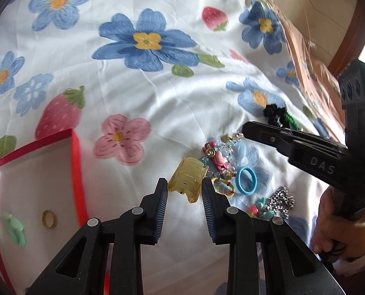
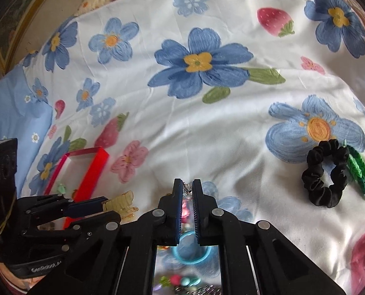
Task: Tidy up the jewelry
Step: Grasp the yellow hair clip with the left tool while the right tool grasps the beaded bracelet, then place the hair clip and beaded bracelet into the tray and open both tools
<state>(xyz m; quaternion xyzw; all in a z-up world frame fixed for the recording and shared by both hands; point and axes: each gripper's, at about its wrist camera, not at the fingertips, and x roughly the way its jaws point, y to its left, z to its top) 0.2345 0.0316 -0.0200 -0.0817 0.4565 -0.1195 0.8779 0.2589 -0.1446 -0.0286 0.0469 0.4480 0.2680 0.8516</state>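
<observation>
A yellow translucent hair claw (image 1: 186,180) lies on the flowered bedspread between the tips of my left gripper (image 1: 184,186), and both pads touch its sides. In the right wrist view the same claw (image 2: 119,204) pokes out past the left gripper (image 2: 108,207). The right gripper (image 2: 187,188) is shut, with a thin silvery bit of the beaded chain (image 1: 221,152) caught at its tips. From the left wrist view the right gripper (image 1: 245,129) comes in from the right onto the far end of that chain. A red box (image 1: 75,162) with a white inside stands at the left.
The box holds a gold ring (image 1: 49,218) and a mint green piece (image 1: 14,226). A blue hair tie (image 1: 246,180), a silver chain (image 1: 282,200) and turquoise beads (image 1: 258,209) lie near the claw. A black scrunchie (image 2: 325,174) and a green braid (image 2: 358,172) lie further right. A hand (image 1: 342,231) holds the right gripper.
</observation>
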